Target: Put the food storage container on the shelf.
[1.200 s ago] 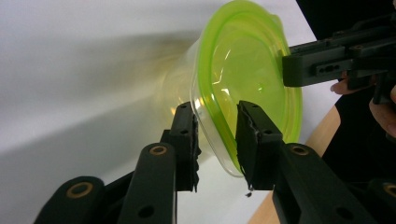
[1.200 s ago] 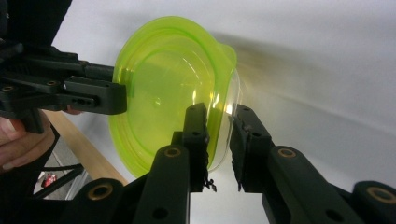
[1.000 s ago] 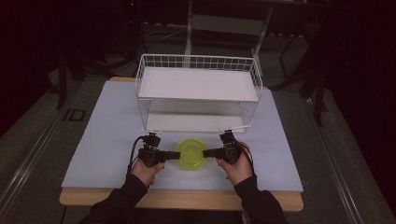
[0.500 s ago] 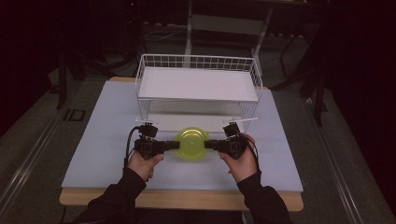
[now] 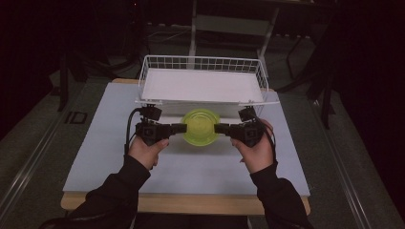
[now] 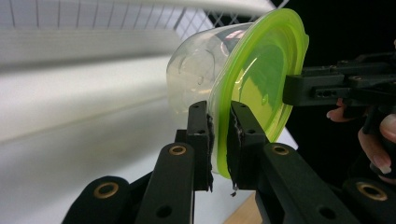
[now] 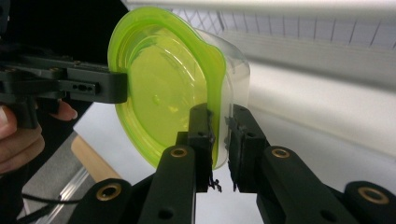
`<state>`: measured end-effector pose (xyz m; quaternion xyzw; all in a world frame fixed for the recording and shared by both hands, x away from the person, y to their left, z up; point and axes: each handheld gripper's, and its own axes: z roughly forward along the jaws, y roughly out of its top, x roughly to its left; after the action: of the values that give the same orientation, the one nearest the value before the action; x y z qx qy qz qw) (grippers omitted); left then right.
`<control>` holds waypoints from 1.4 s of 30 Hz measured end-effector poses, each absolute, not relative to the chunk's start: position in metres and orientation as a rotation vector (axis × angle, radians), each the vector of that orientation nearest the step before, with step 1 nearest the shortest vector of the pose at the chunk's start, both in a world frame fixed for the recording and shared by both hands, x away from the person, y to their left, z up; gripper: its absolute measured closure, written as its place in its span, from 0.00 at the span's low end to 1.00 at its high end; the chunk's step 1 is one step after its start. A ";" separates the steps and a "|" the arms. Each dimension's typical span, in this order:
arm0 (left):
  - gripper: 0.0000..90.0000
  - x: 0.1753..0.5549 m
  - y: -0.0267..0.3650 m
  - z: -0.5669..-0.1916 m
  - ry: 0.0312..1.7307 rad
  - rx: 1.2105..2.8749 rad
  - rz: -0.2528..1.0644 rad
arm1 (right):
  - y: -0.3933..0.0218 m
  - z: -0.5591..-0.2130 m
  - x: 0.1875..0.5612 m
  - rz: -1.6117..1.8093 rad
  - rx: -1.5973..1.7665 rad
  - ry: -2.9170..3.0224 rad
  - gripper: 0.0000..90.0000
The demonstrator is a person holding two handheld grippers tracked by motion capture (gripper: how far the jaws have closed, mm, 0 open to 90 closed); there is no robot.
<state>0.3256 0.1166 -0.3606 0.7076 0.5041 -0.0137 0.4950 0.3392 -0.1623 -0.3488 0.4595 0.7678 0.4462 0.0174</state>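
Both grippers are clamped on the clear container with the green lid (image 5: 201, 127), one on each side of its rim. In the high view the left gripper (image 5: 179, 128) pinches it from 9 o'clock and the right gripper (image 5: 221, 128) from 3 o'clock. Jaws are narrow on both, closed on the lid edge.

Left gripper view: jaws pinch the green lid rim (image 6: 219, 135), with the clear body on the far side and the lid face turned toward the person. Right gripper view shows the same, mirrored: the pads sit on the rim (image 7: 215, 140), and the other gripper's jaw is at 9 o'clock on the lid.

The container is off the white table mat (image 5: 105, 157), held in the air and tipped on its side, lid facing back toward the person. It sits just in front of the near edge of the white wire basket (image 5: 203, 62), which stands at 12 o'clock from it.

Progress, my read:
- Done: two-handed grasp, container lifted clear of the mat.
- Left: carry it on toward 12 o'clock, probably up over the basket's front rail and onto the white tray floor (image 5: 200, 86), level it out, release both sides.
- Roughly mid-task. Nothing is in the basket yet.

Risk: it is a thin rim grip only, so the lid could pop or slip if the hands drift apart.
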 end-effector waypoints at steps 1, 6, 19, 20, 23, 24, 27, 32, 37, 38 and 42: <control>0.90 0.328 0.117 -0.356 1.220 1.711 -0.031 | -0.162 -0.344 0.341 1.388 1.422 2.378 0.89; 0.90 0.337 0.116 -0.338 1.218 1.704 0.029 | -0.160 -0.324 0.354 1.396 1.423 2.371 0.89; 0.89 0.371 0.112 -0.301 1.316 1.715 0.099 | -0.153 -0.297 0.391 1.406 1.479 2.337 0.89; 0.89 0.374 0.111 -0.300 1.313 1.717 0.110 | -0.154 -0.297 0.394 1.411 1.491 2.337 0.89; 0.89 0.382 0.111 -0.299 1.311 1.708 0.118 | -0.154 -0.297 0.404 1.425 1.533 2.330 0.89; 0.89 0.385 0.111 -0.299 1.308 1.705 0.111 | -0.155 -0.297 0.407 1.435 1.549 2.330 0.89; 0.88 0.392 0.110 -0.301 1.302 1.713 0.114 | -0.156 -0.297 0.414 1.422 1.574 2.326 0.89; 0.87 0.409 0.107 -0.304 1.296 1.723 0.107 | -0.155 -0.297 0.427 1.387 1.626 2.317 0.89; 0.88 0.419 0.101 -0.303 1.282 1.712 0.151 | -0.156 -0.301 0.441 1.357 1.697 2.306 0.88; 0.88 0.421 0.101 -0.304 1.282 1.702 0.133 | -0.157 -0.302 0.443 1.353 1.704 2.297 0.88; 0.88 0.429 0.098 -0.306 1.282 1.708 0.117 | -0.162 -0.300 0.449 1.347 1.726 2.293 0.88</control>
<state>0.4289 0.0980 -0.3061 0.7002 0.5255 0.0479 0.4808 0.4491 -0.1617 -0.3002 0.5443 0.7232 0.4248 -0.0145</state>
